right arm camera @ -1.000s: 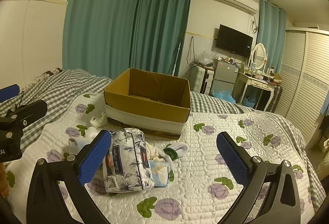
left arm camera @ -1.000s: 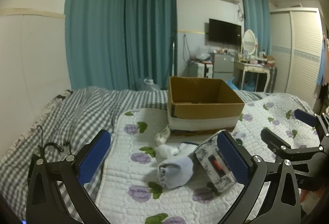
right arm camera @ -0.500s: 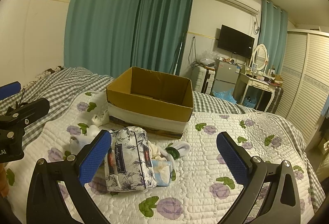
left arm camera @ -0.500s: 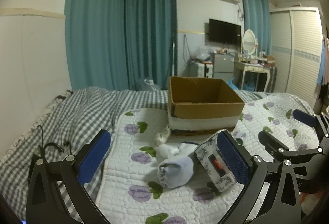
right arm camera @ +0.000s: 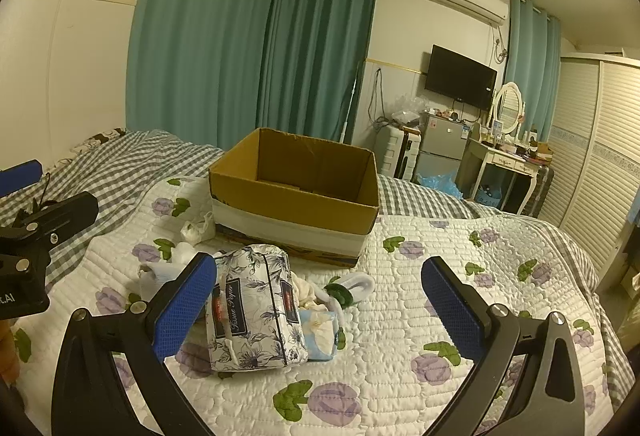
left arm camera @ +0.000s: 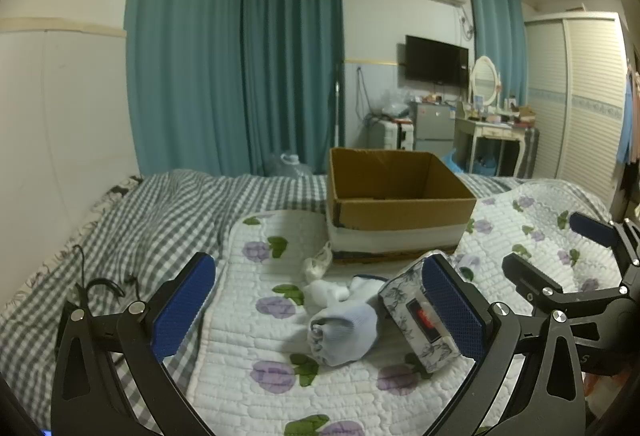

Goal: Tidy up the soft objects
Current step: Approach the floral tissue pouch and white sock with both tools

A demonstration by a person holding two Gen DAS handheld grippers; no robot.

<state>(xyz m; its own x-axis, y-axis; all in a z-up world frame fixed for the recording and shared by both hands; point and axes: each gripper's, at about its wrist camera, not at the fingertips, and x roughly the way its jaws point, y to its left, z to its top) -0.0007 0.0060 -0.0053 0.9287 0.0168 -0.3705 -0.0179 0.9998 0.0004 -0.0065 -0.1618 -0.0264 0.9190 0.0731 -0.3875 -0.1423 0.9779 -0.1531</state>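
Note:
An open cardboard box (left arm camera: 394, 201) (right arm camera: 294, 187) stands on the quilted bed. In front of it lie a floral tissue pack (right arm camera: 252, 310) (left arm camera: 416, 320), a rolled white-blue sock (left arm camera: 344, 328), a small white bundle (left arm camera: 318, 264) (right arm camera: 196, 230), a white and green sock (right arm camera: 352, 286) and a blue floral pack (right arm camera: 320, 330). My left gripper (left arm camera: 320, 308) is open and empty, hovering over the sock. My right gripper (right arm camera: 320, 308) is open and empty, hovering over the tissue pack's right side. Each gripper shows at the edge of the other's view.
The flowered quilt (right arm camera: 440, 268) lies over a grey checked blanket (left arm camera: 140, 220). A black cable (left arm camera: 100, 284) lies at the bed's left. Beyond the bed stand teal curtains (left arm camera: 240, 75), a small fridge (right arm camera: 440, 147), a dressing table (right arm camera: 504, 159) and a wardrobe (right arm camera: 600, 175).
The right gripper has drifted slightly forward and lower toward the tissue pack. The left gripper has barely moved. Nothing was picked up.

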